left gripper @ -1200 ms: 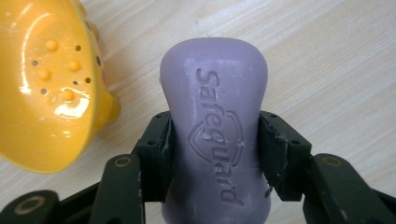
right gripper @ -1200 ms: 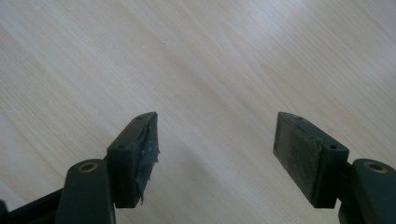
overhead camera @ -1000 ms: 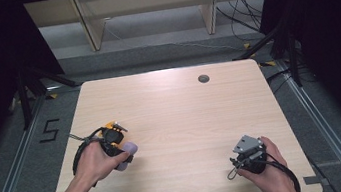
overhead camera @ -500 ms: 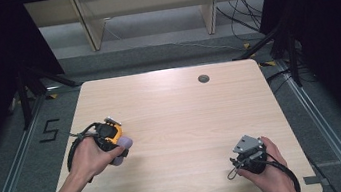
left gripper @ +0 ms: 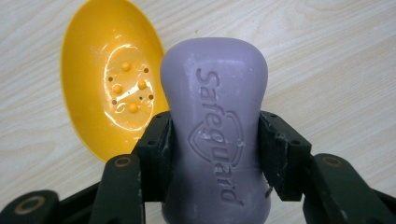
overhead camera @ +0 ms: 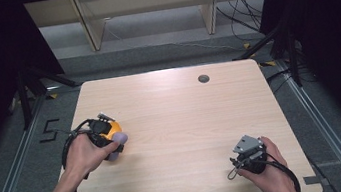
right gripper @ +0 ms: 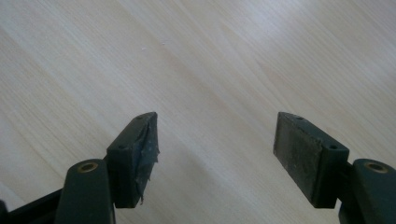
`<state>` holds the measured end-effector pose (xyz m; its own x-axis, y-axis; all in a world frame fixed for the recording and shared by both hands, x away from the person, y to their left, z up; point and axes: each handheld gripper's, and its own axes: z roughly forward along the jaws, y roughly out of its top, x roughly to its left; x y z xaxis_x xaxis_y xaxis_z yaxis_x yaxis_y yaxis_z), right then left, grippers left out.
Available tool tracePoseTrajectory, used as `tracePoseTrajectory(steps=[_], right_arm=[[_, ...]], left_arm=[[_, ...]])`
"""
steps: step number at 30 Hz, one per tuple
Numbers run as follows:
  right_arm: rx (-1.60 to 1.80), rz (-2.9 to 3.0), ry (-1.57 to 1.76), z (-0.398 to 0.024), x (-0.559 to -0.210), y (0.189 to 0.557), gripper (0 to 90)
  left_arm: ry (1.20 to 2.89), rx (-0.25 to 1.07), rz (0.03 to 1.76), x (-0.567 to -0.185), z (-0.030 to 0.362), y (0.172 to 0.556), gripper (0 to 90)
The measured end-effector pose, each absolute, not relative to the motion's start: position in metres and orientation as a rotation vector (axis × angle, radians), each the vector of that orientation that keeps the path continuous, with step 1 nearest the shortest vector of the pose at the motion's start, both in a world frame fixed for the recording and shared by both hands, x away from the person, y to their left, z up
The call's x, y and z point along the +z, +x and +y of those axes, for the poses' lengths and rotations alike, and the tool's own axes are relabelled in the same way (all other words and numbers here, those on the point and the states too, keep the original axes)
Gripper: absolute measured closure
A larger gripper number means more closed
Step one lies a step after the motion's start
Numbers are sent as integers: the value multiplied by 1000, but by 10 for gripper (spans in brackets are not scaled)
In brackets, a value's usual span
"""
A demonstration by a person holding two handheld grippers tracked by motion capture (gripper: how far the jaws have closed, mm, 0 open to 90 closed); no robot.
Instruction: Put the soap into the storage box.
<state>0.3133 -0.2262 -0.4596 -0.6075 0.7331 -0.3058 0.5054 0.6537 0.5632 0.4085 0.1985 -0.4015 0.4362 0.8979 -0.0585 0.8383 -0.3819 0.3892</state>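
A pale wooden table (overhead camera: 177,125) with a small dark round hole (overhead camera: 203,78) near its far edge; cables (overhead camera: 241,0) trail beyond it.

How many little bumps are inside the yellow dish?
4. They sit in a small cluster in the middle of the yellow dish, left of the purple soap that the left claw grips. More may hide behind the soap.
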Motion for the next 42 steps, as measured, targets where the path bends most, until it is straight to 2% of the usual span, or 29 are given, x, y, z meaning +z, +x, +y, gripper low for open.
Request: tracePoseTrajectory(steps=[42], right_arm=[[587, 2352, 962, -226, -460, 313, 316]], left_arm=[[2270, 255, 1557, -399, 222, 428, 488]])
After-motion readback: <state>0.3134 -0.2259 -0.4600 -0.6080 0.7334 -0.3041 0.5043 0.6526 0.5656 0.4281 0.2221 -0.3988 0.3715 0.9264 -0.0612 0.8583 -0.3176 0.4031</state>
